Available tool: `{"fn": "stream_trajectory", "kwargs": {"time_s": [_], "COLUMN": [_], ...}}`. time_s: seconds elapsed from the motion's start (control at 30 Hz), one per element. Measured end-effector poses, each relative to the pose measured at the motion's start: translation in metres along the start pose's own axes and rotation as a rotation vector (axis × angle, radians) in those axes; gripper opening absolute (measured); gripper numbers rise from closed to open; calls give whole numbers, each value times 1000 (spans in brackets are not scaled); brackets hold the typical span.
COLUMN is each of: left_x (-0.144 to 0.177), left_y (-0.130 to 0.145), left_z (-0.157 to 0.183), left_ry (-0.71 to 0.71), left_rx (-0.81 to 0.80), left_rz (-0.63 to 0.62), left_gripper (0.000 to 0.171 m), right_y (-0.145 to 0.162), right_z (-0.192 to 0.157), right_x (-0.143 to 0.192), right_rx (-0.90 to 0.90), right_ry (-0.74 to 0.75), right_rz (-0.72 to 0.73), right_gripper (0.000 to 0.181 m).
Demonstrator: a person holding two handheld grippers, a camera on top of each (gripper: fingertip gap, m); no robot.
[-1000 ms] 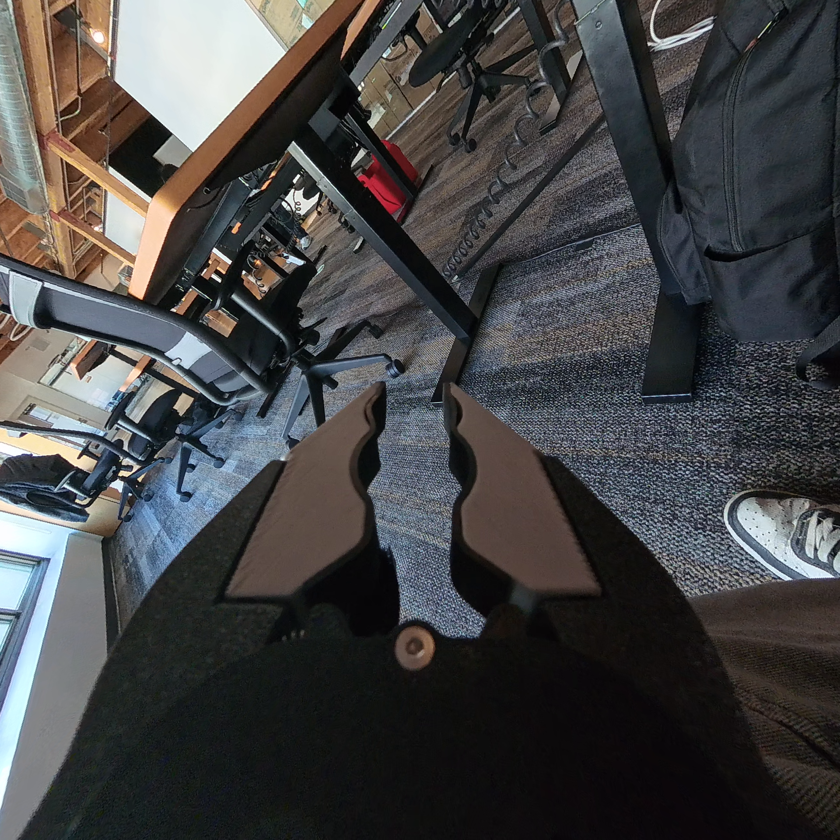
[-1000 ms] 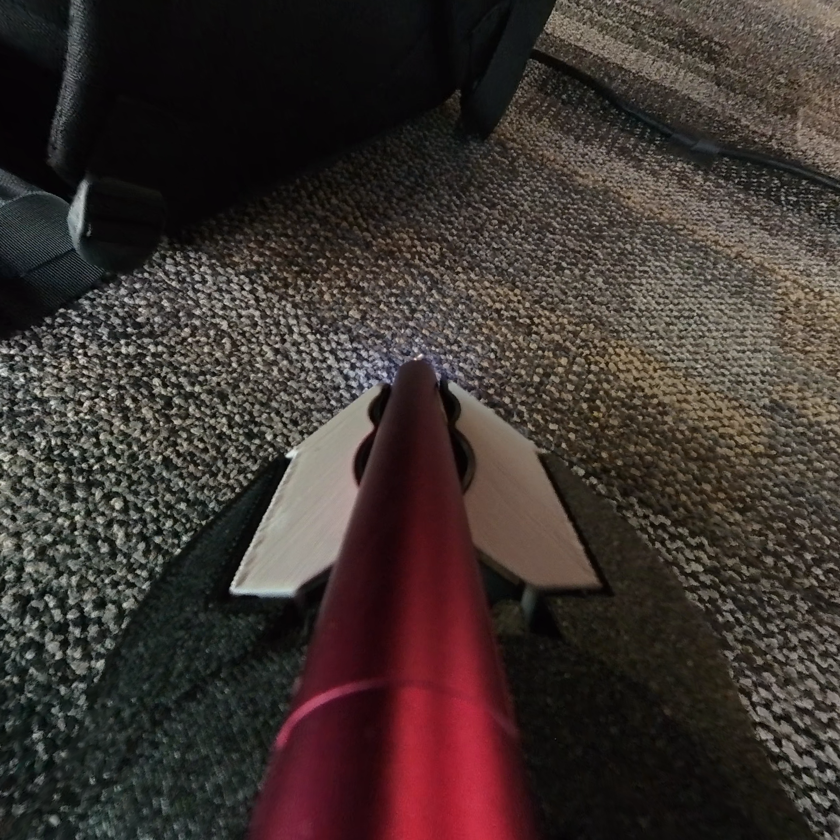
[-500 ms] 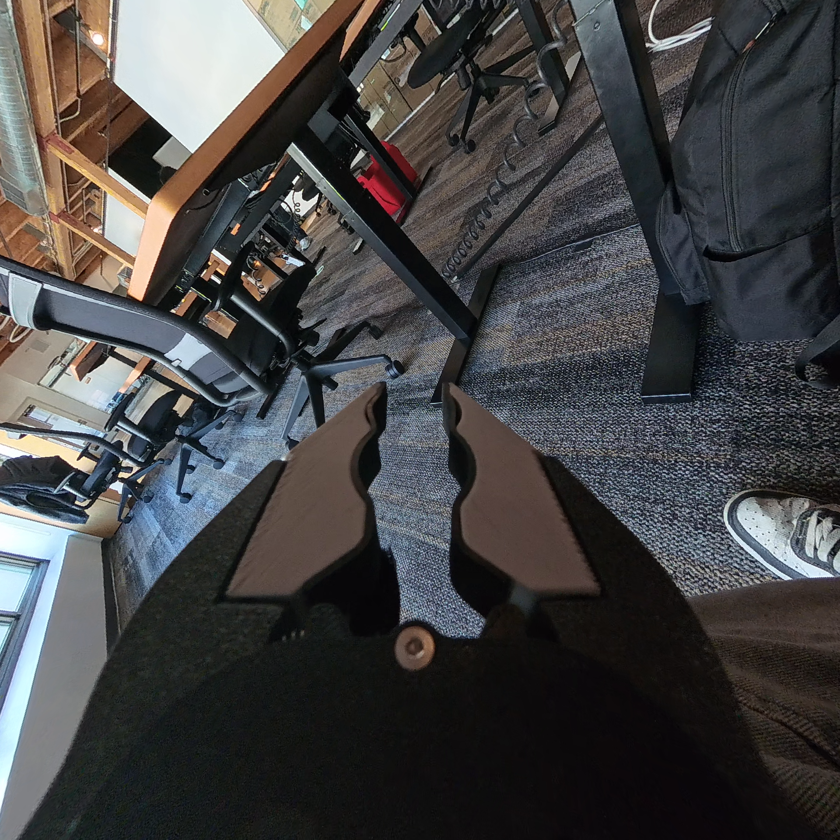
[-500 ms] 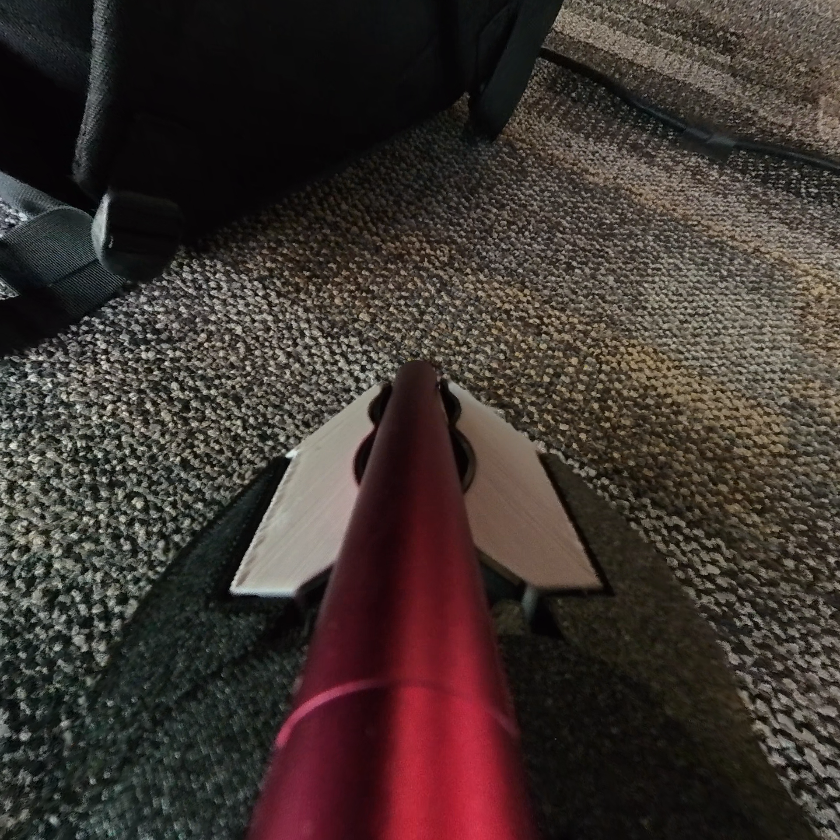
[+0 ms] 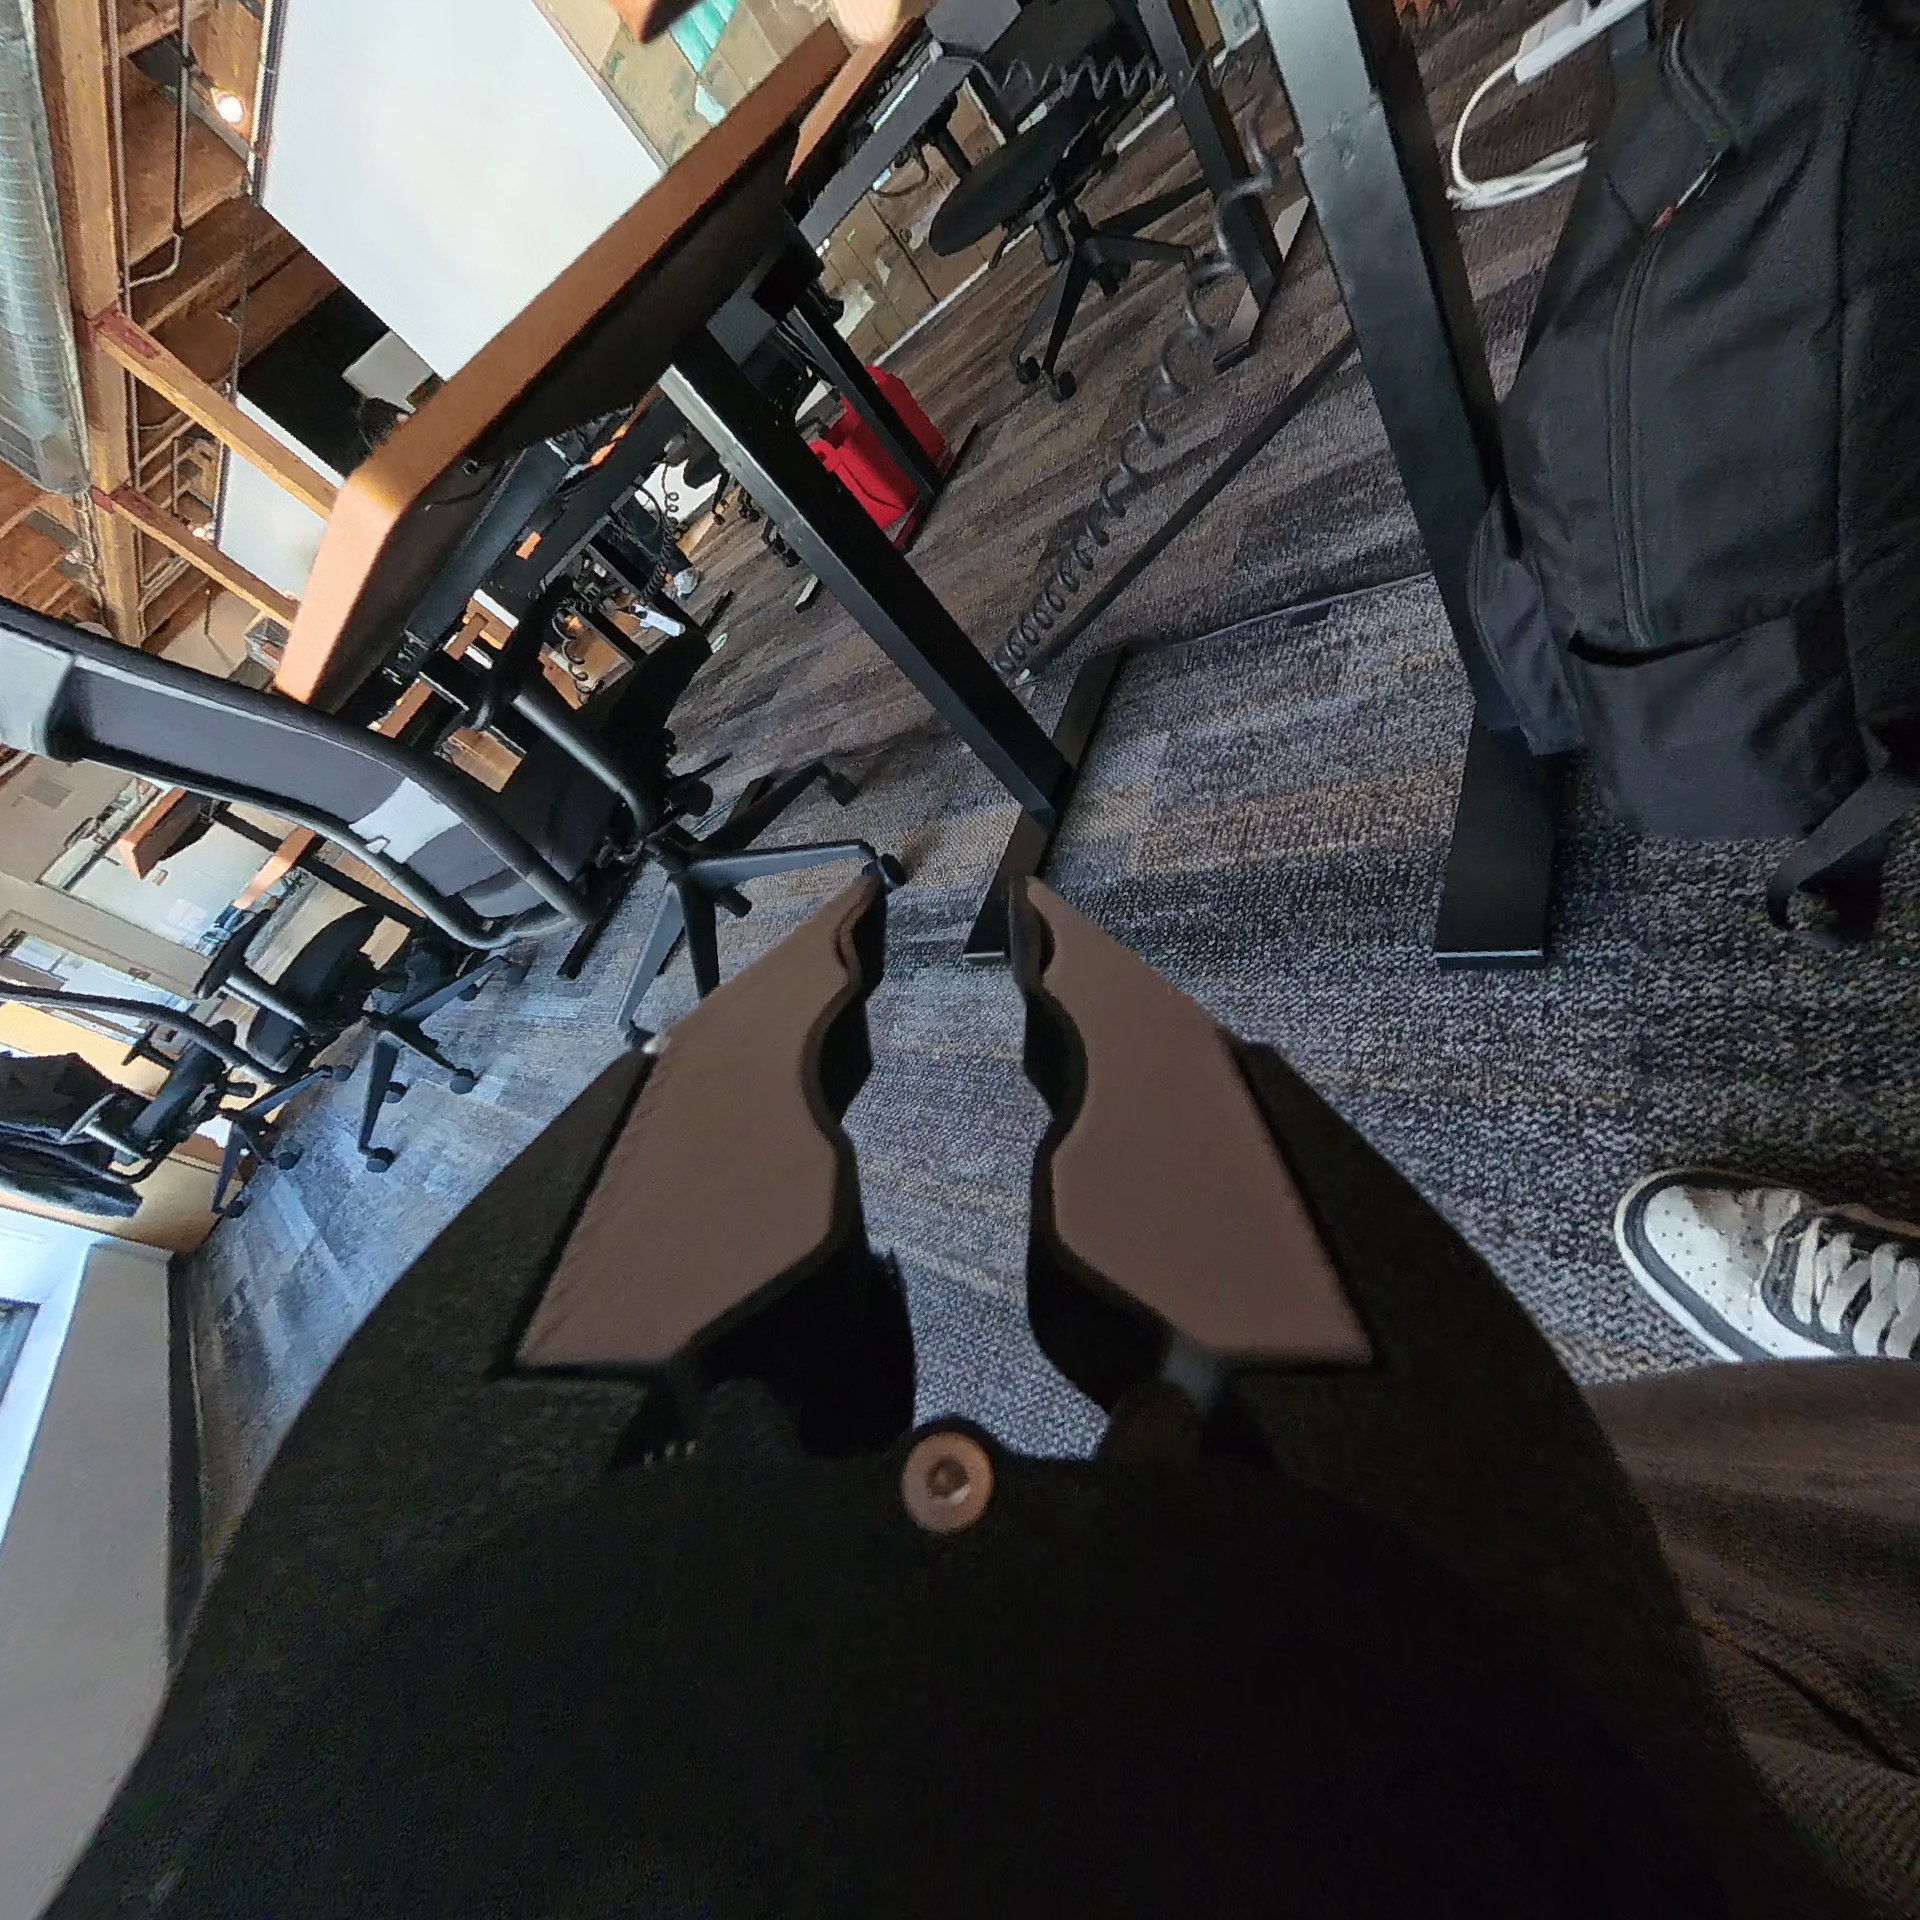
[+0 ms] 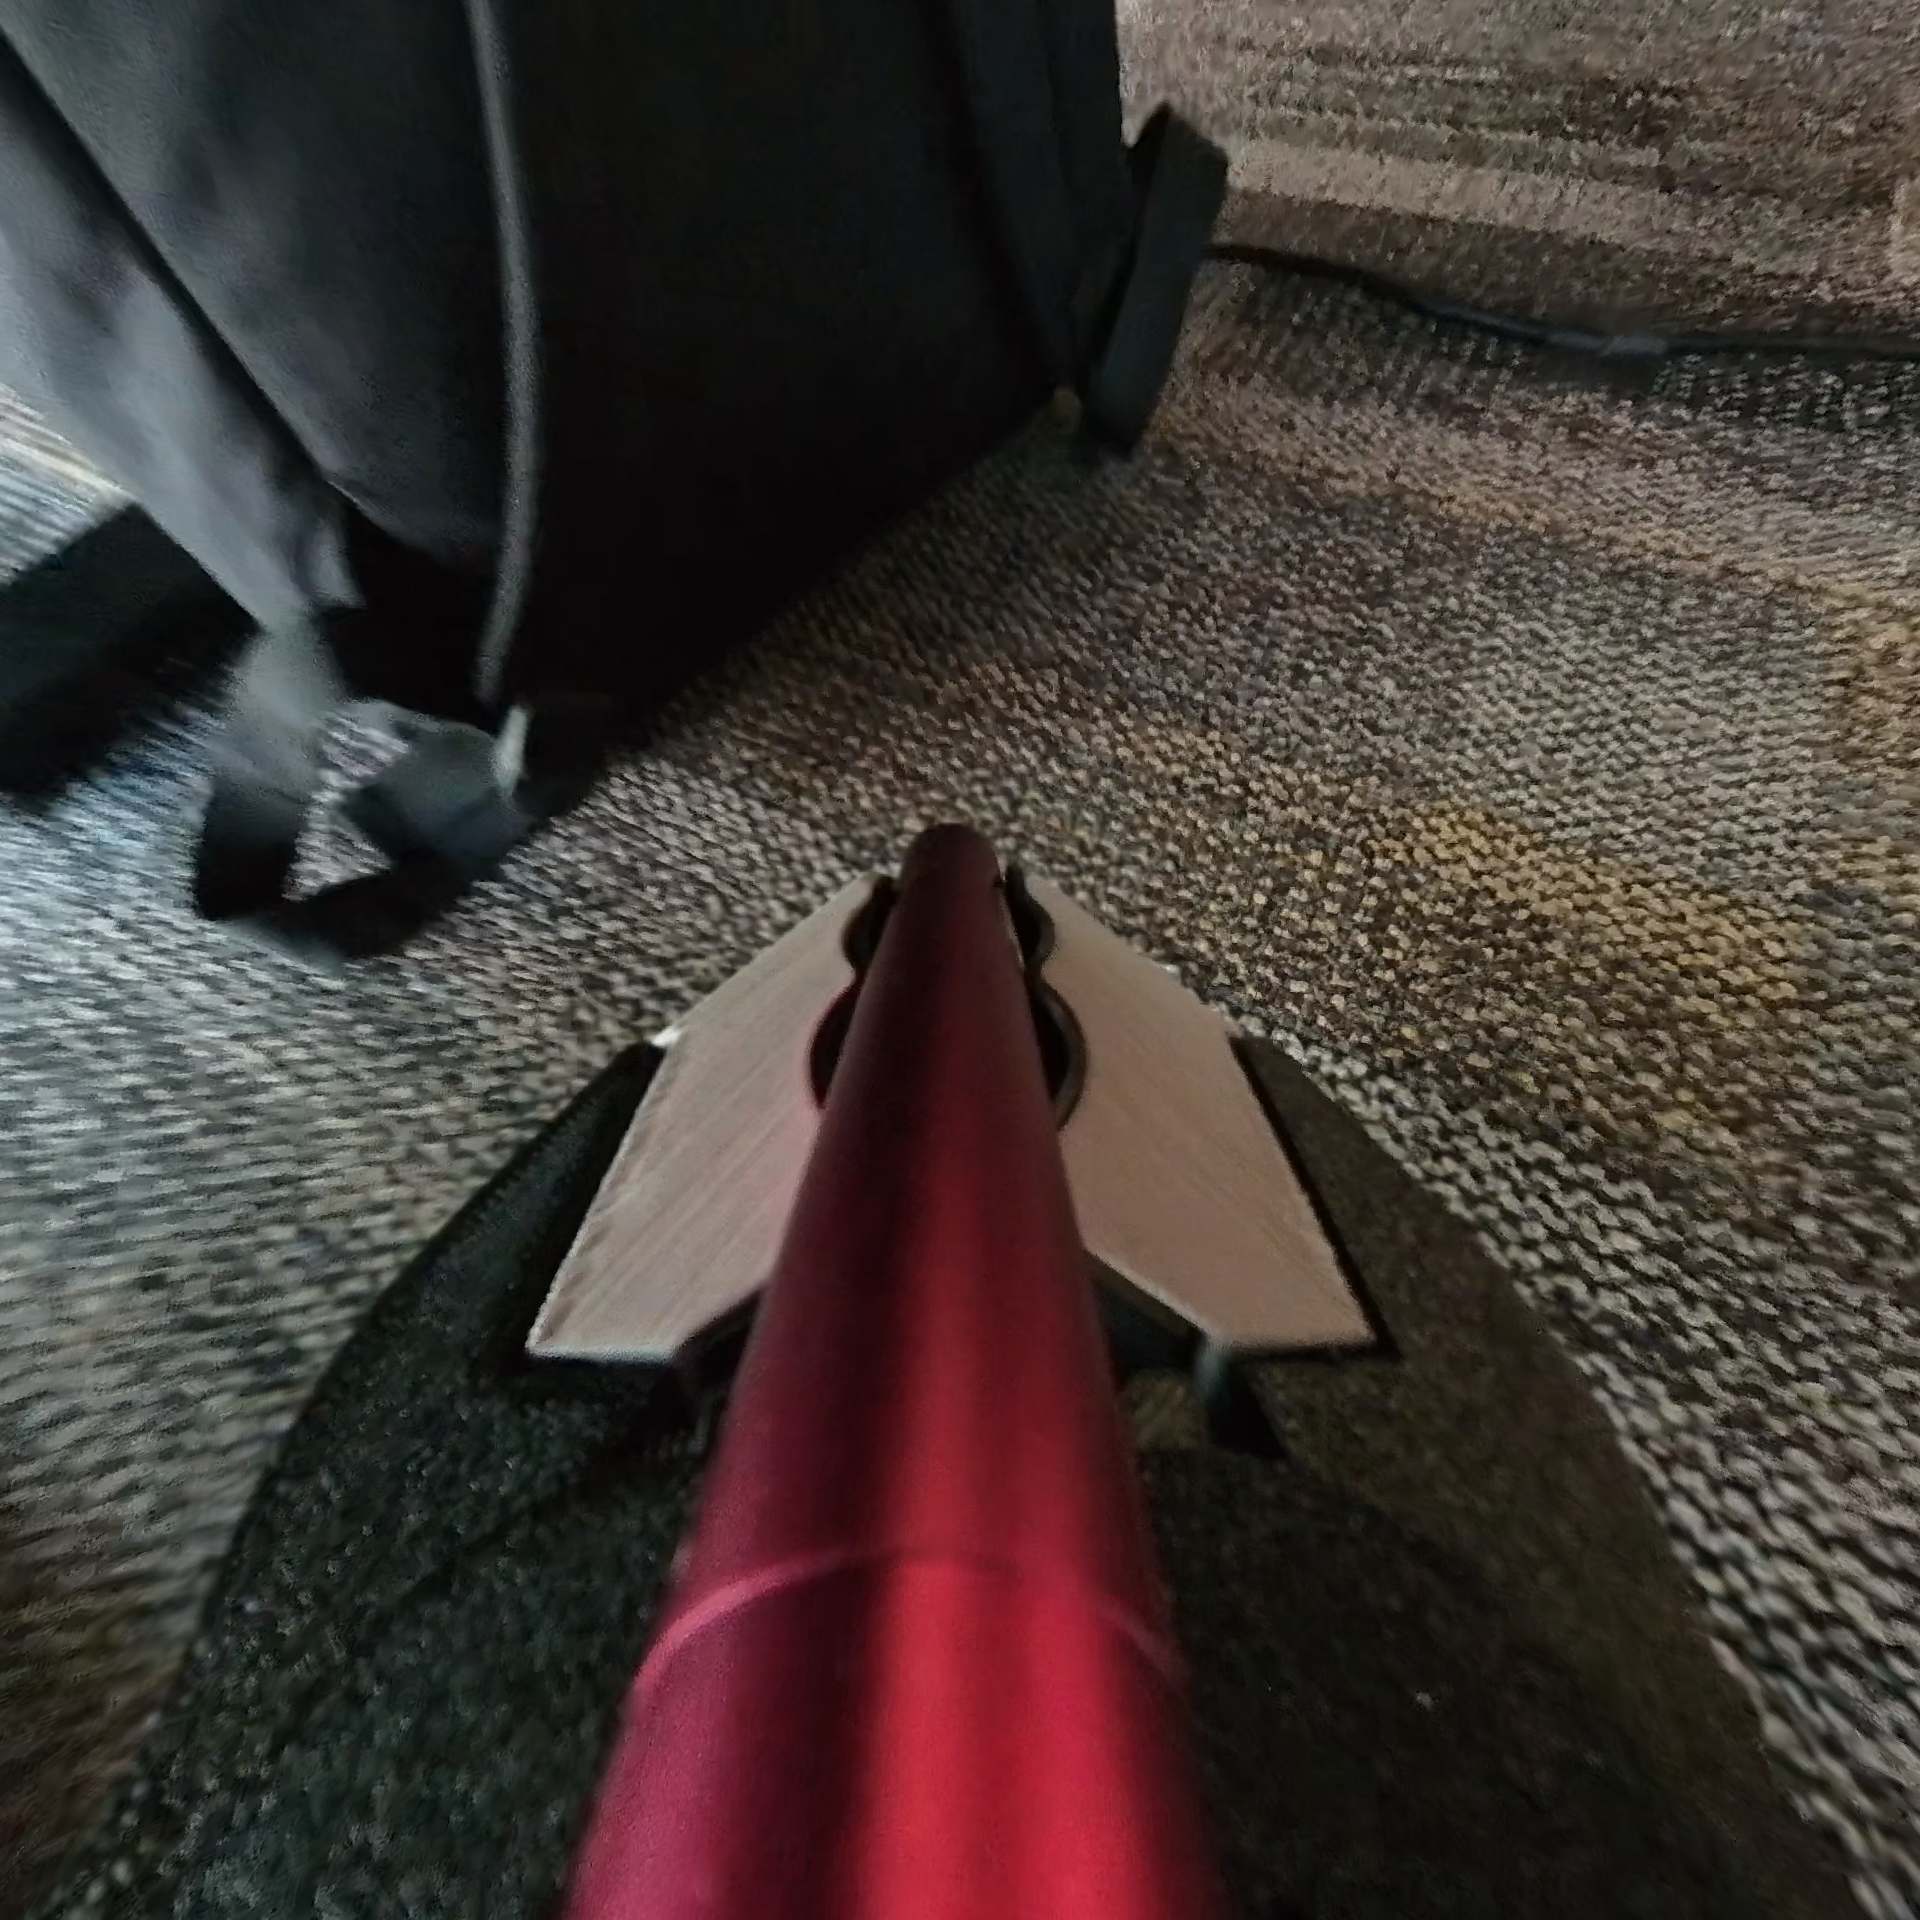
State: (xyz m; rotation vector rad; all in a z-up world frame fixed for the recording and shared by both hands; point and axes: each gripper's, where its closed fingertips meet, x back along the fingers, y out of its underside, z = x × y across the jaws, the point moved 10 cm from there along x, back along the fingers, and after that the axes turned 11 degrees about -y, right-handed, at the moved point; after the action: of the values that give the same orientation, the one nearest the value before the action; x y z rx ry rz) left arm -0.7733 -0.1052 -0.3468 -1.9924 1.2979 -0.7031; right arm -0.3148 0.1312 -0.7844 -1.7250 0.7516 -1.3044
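Note:
My right gripper [image 6: 951, 894] is shut on a red metal tube [image 6: 914, 1351] that runs forward between its fingers, its tip just past the fingertips and above the grey carpet [image 6: 1455, 831]. A black backpack [image 6: 623, 312] stands close ahead to the left, with a strap and buckle [image 6: 416, 810] lying on the carpet. My left gripper [image 5: 945, 914] is open and empty, held above the carpet [image 5: 1351, 1039] and pointing toward a desk leg [image 5: 894, 613]. The backpack also shows in the left wrist view [image 5: 1745, 416] at the upper right.
A wooden desk [image 5: 582, 343] with black legs, a second black leg [image 5: 1455, 623], a coiled cable [image 5: 1101, 520] and several office chairs [image 5: 416, 810] stand ahead. A person's white shoe [image 5: 1766, 1278] and trouser leg [image 5: 1818, 1558] are at the right. A black cable [image 6: 1558, 332] lies on the carpet.
The right gripper with the red tube has lifted and swung left, so more of the backpack and its strap shows. A light spot at the tube's tip is gone. The left gripper has barely moved.

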Motion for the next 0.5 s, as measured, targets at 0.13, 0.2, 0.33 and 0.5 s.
{"fn": "stream_trajectory", "kwargs": {"time_s": [0.13,0.2,0.33,0.5], "left_x": [1,3,10,32], "left_y": [-15,-26,-54,-102], "left_z": [4,9,31,70], "left_ry": [35,70,188,511], "left_rx": [60,88,85,72], "left_rz": [55,90,172,295], "left_gripper": [23,23,23,25], "right_y": [-52,-89,-179,-268], "right_z": [-27,-50,-102,-149], "right_x": [52,87,168,267], "right_rx": [-76,-138,-153,-147], "right_ry": [-106,-189,-345,-456], "right_rz": [52,93,170,269], "right_gripper": [21,21,20,21]}}
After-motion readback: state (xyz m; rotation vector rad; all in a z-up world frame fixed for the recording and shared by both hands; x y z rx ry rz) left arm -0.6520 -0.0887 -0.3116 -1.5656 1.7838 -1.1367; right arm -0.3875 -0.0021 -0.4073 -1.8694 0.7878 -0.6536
